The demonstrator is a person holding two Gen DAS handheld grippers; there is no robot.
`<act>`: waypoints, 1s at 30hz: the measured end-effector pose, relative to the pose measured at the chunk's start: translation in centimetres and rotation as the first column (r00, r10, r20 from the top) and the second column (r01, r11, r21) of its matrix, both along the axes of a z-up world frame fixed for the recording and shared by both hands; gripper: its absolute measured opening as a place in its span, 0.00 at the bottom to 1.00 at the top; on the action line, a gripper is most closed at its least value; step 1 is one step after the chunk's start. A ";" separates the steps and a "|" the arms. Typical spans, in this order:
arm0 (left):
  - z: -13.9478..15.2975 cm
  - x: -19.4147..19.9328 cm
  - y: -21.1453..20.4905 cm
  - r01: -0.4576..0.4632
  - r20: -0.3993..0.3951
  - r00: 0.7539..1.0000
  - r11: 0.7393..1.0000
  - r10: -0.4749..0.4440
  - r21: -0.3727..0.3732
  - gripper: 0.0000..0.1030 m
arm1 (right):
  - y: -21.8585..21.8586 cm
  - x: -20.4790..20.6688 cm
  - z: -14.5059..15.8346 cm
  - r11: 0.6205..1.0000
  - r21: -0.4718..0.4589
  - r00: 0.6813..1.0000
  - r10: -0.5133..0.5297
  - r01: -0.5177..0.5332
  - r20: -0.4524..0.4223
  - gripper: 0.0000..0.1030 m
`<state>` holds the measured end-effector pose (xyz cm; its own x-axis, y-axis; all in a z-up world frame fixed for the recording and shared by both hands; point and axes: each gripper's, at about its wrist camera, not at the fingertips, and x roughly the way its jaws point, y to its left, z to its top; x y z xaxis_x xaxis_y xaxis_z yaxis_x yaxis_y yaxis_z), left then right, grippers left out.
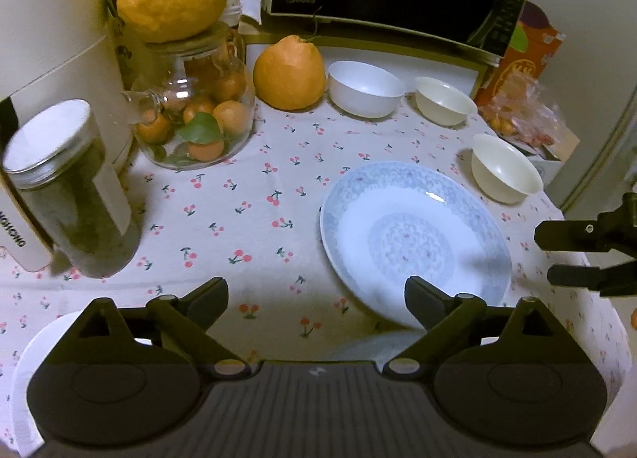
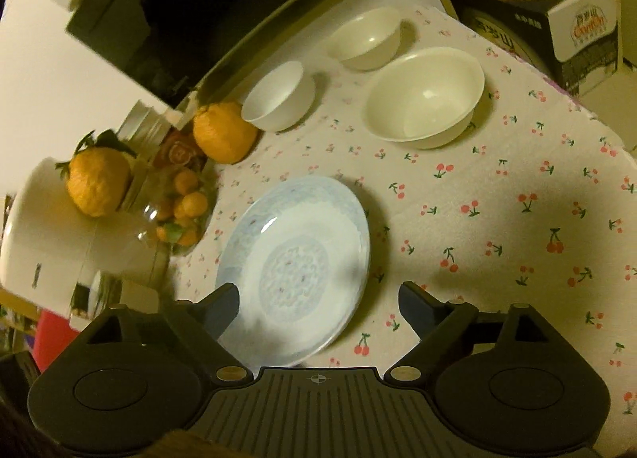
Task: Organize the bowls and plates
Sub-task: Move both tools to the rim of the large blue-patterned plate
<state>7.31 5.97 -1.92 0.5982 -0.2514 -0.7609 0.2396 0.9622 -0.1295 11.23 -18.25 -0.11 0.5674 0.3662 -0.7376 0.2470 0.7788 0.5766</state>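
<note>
Cherry-print cloth covers the desk [image 1: 247, 195]. Blue-patterned plate [image 1: 414, 239] lies flat mid-desk; three bowls beyond it: white bowl [image 1: 364, 87] next to the big orange [image 1: 288, 71], two cream bowls [image 1: 444, 99] [image 1: 503, 169] off the plate's far right. Left gripper [image 1: 316, 300] wide open, holding nothing, at the plate's near edge. Right gripper [image 2: 318, 308] also wide open and empty, over the plate's near rim. Likely step: grab the plate — come in low, pinch the rim only, lift level.
</note>
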 end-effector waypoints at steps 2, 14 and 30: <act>0.2 -0.6 0.4 0.011 0.006 1.000 1.000 -0.011 0.001 0.94 | 0.3 -0.7 0.3 1.000 -0.013 1.000 0.024 -0.024 0.012 0.88; 1.5 -4.9 1.5 0.093 0.037 0.995 0.995 -0.093 0.024 0.97 | 1.7 -4.1 0.9 0.981 -0.105 0.985 0.166 -0.161 0.043 0.90; 1.7 -9.4 1.2 0.159 -0.041 0.986 0.987 -0.159 0.005 0.97 | 3.2 -6.0 1.2 0.934 -0.230 0.951 0.299 -0.274 0.079 0.90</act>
<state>-2.08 7.15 -0.26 0.5197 -0.3344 -0.7862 0.3845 0.9133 -0.1343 5.20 -15.03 1.13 0.5443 0.3661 -0.7548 -0.0607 0.9146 0.3998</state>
